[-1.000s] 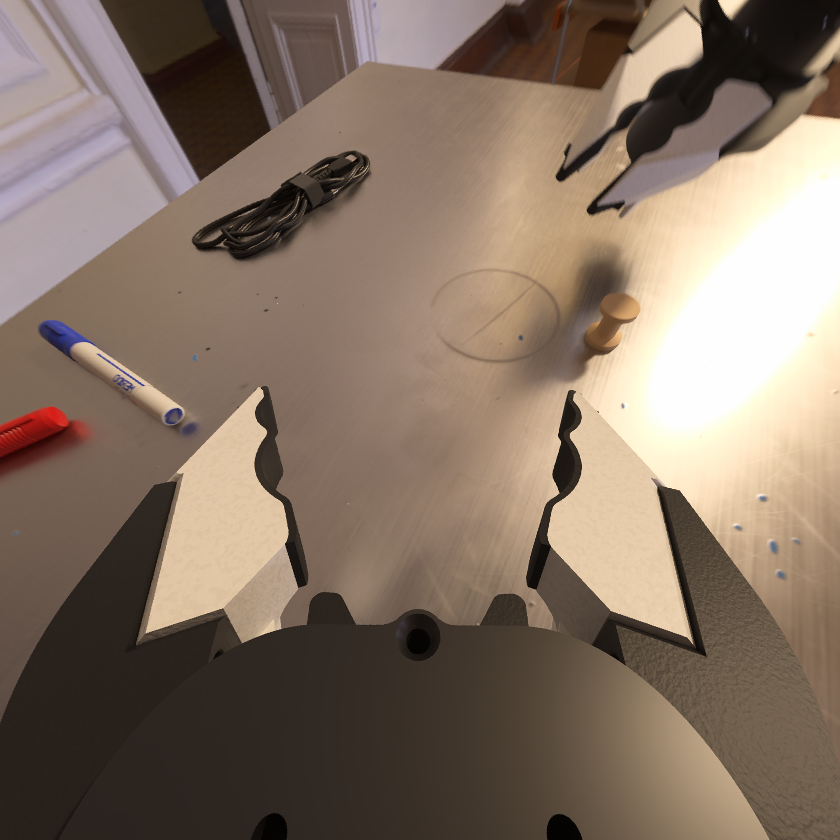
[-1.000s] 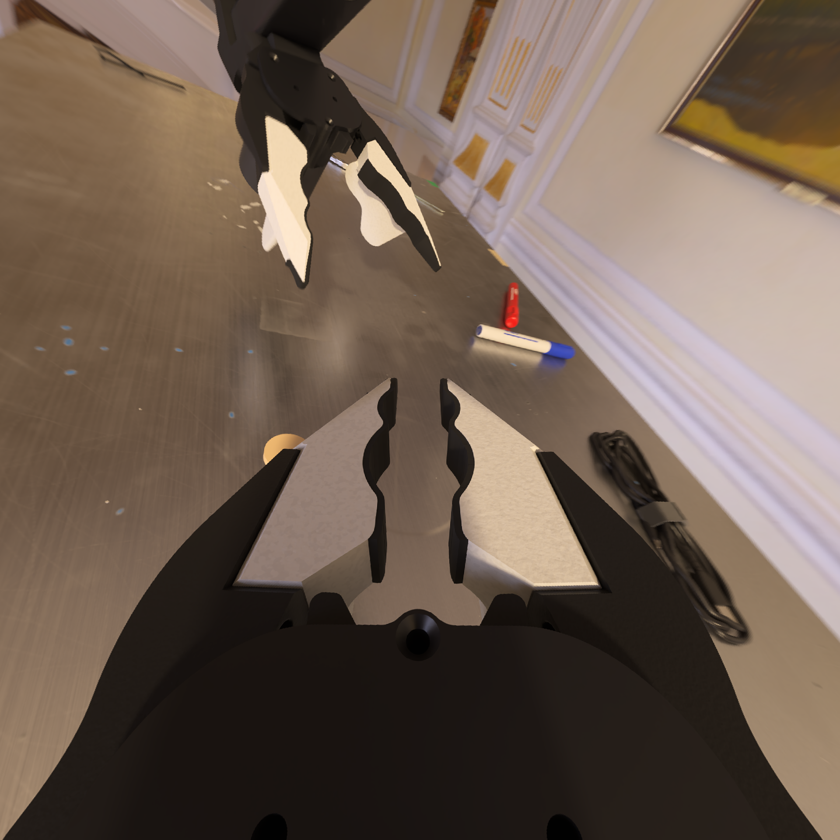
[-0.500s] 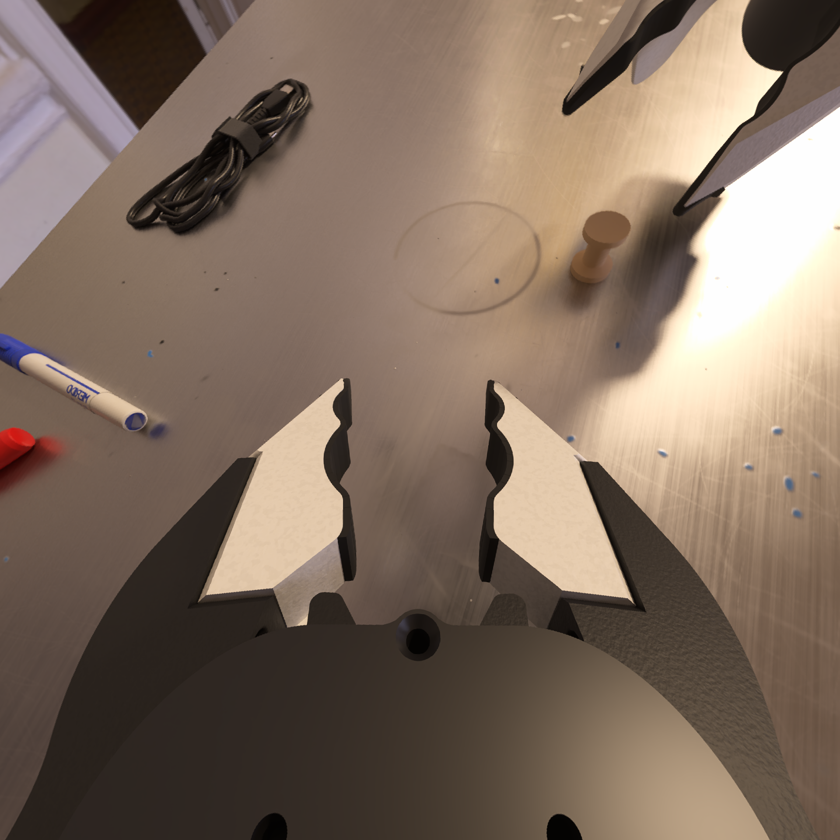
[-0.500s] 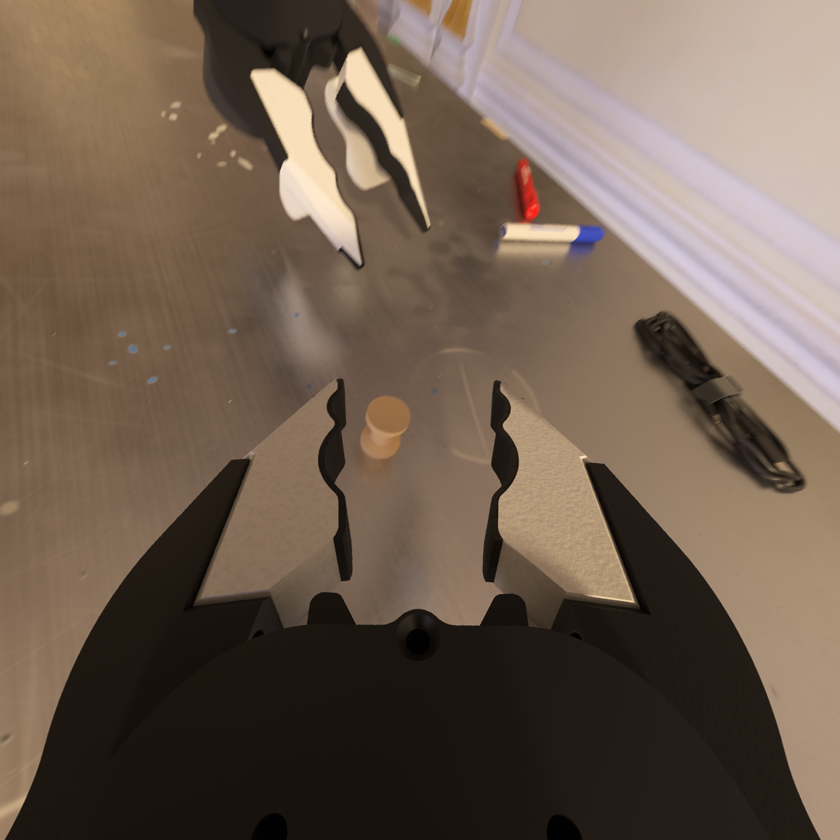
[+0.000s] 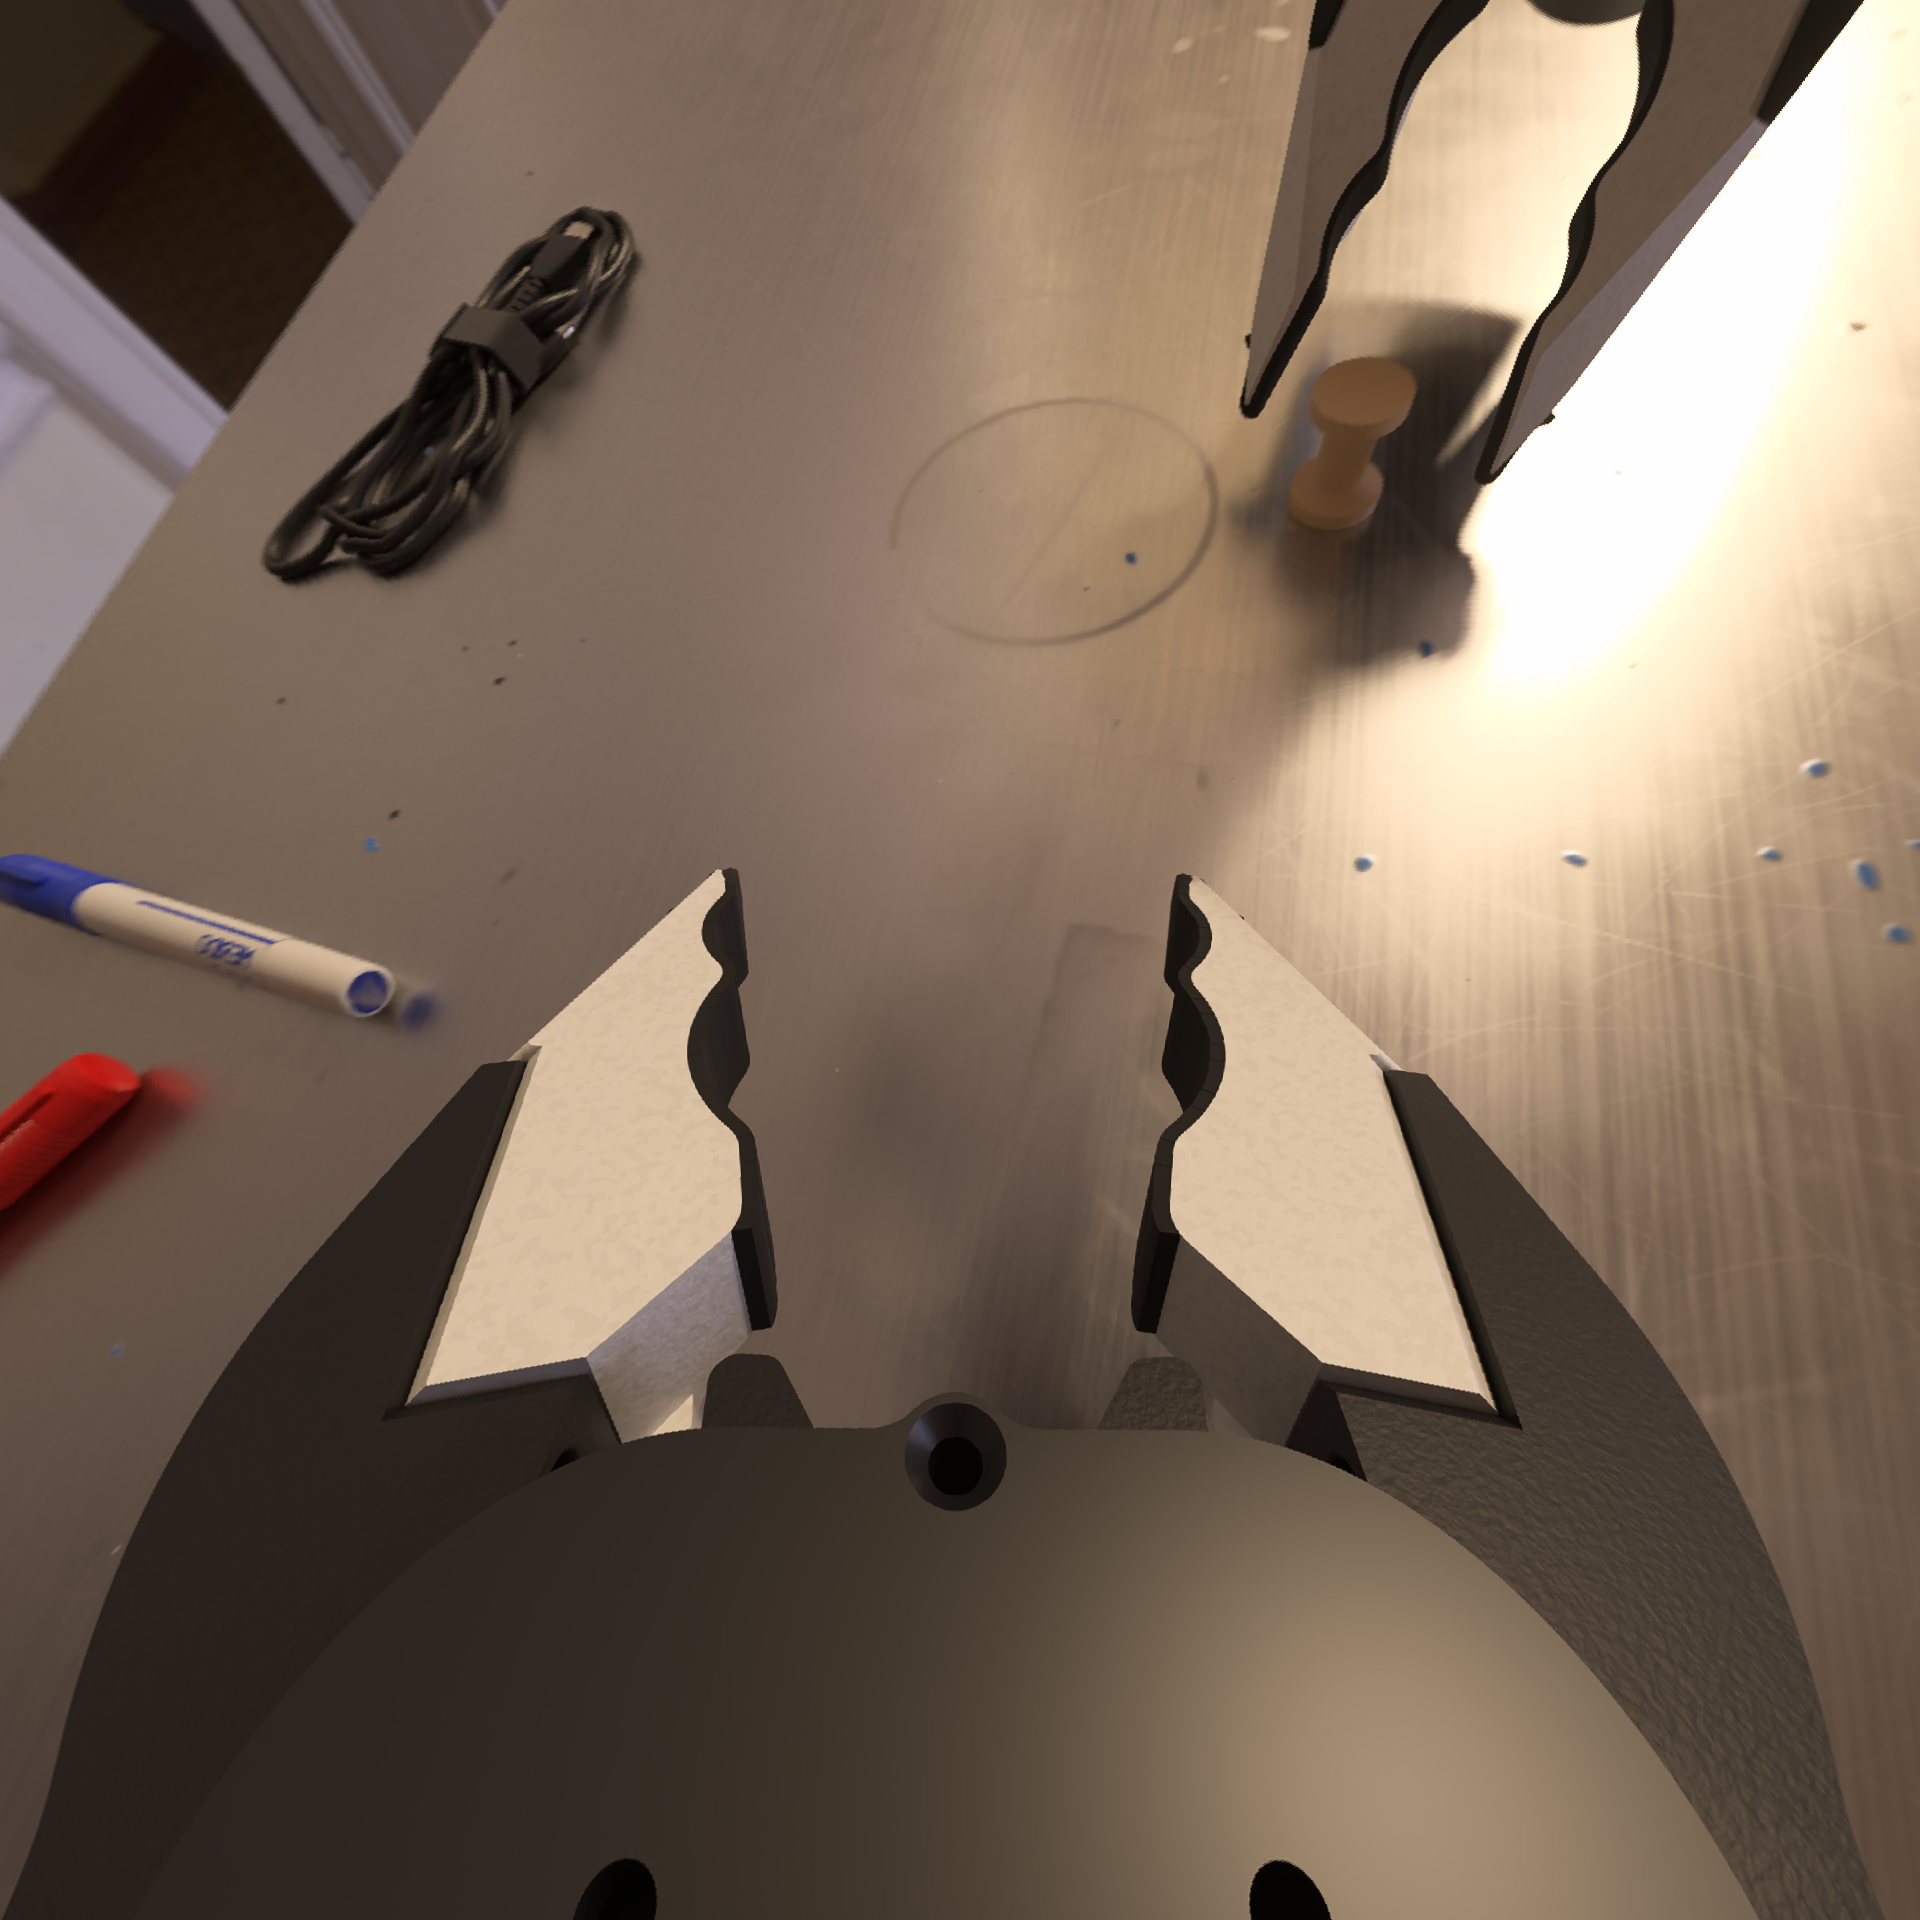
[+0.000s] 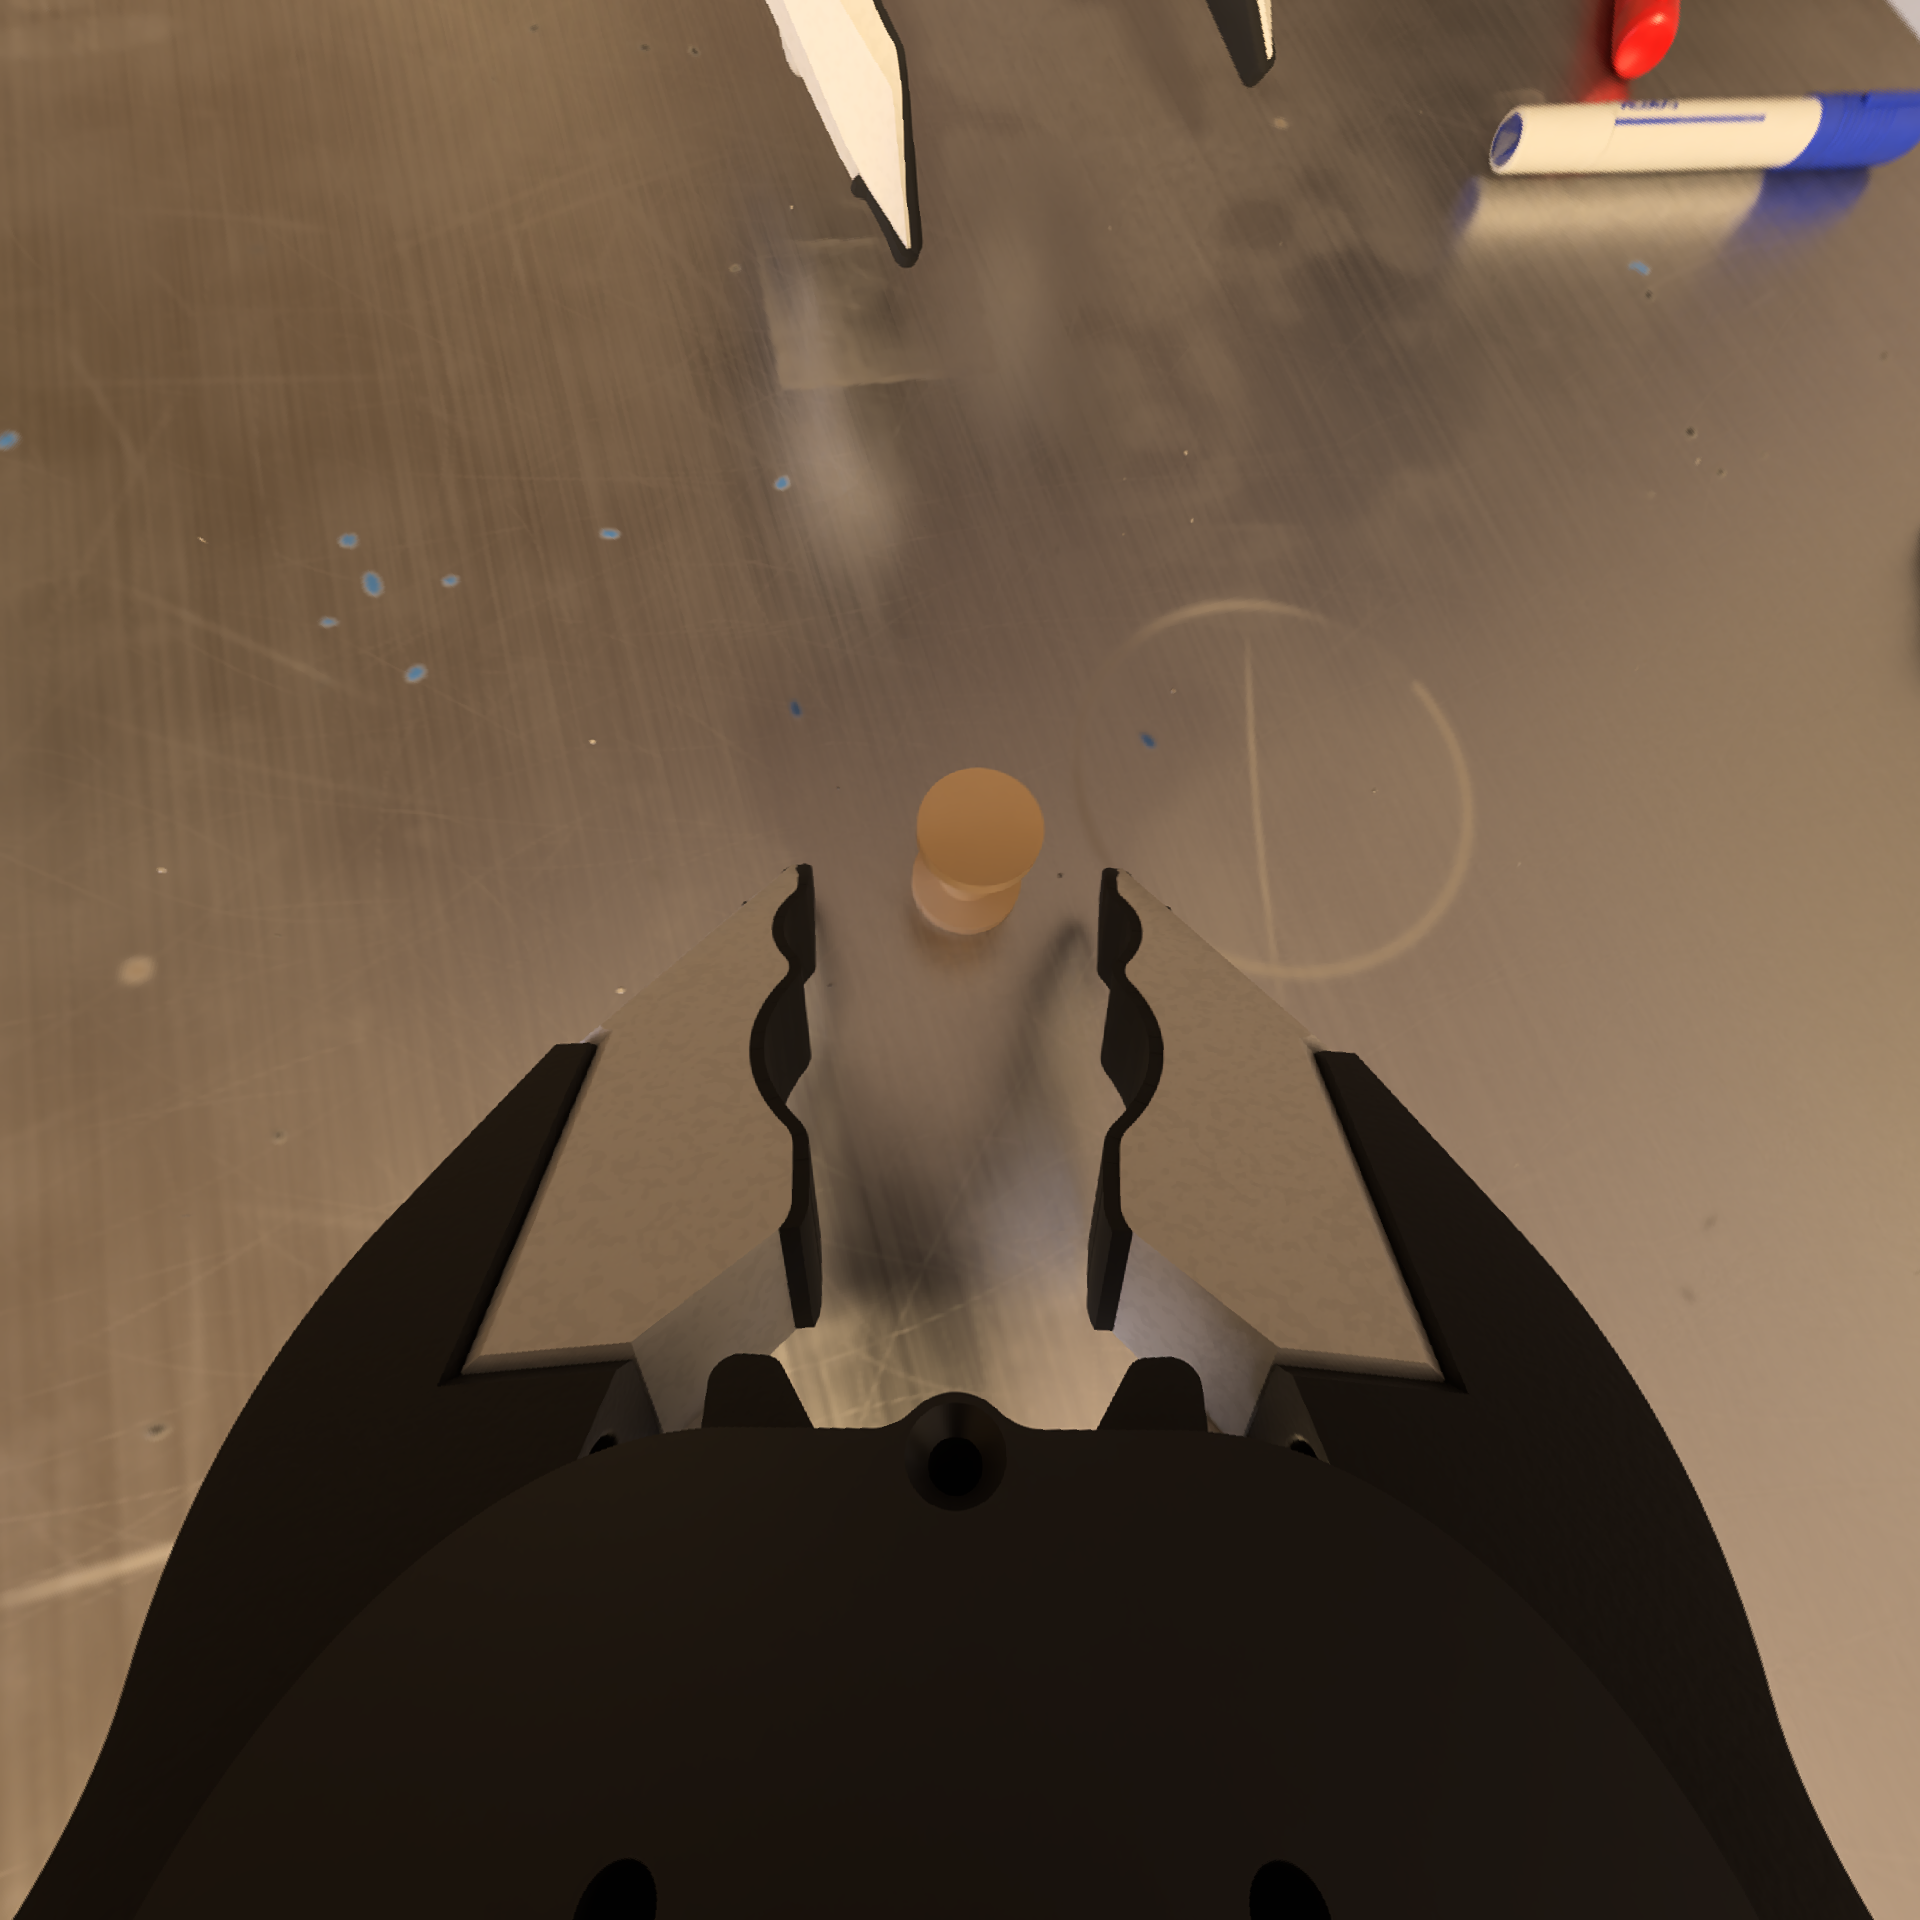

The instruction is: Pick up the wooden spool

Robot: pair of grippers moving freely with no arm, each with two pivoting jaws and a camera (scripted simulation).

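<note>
- Wooden spool [image 6: 975,847] stands upright just ahead of our right gripper [image 6: 956,873], jaws parted, empty.
- We judge approach; next, descend and close.
- Left gripper [image 5: 954,878] hangs open, empty.

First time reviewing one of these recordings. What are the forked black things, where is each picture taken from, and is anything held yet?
Each forked thing is a two-finger claw with its own camera looking along the fingers. The left wrist view shows the left claw, open and empty above a metal table. The right wrist view shows the right claw, open, its fingers either side of the upright wooden spool, not gripping. Also lying there: a coiled black cable, a blue marker and a red pen. Nothing is held.
</note>
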